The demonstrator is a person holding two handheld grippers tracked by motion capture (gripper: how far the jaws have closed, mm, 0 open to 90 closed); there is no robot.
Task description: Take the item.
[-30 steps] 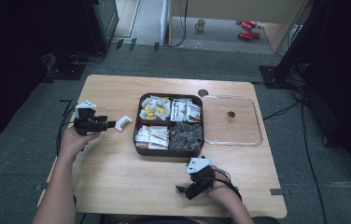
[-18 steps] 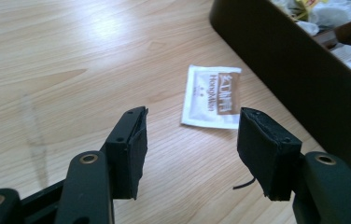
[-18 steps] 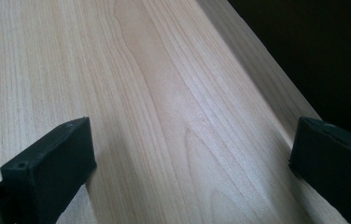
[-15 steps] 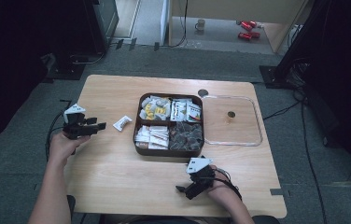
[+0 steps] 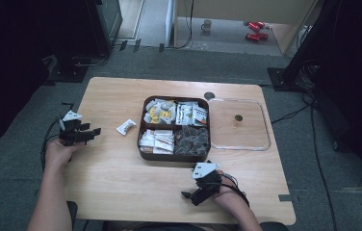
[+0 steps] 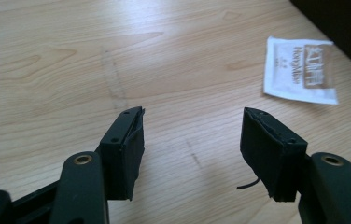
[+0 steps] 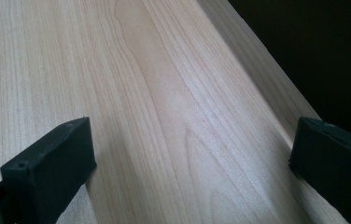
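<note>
A small white packet lies flat on the wooden table, just left of a brown four-part tray full of packets. My left gripper sits further left, near the table's edge, pointing at the packet from a short way off. In the left gripper view its jaws stand open over bare wood; they have just been opening a little more, with nothing between them. The packet lies ahead to the right. My right gripper rests at the front edge, open and empty.
A clear square lid with a small knob lies right of the tray. The table's edge runs close along the right gripper's side, dark floor beyond. Cables trail from both grippers.
My left gripper has drawn back to the left and slightly down, away from the white packet, which stays on the table. The right gripper has not moved.
</note>
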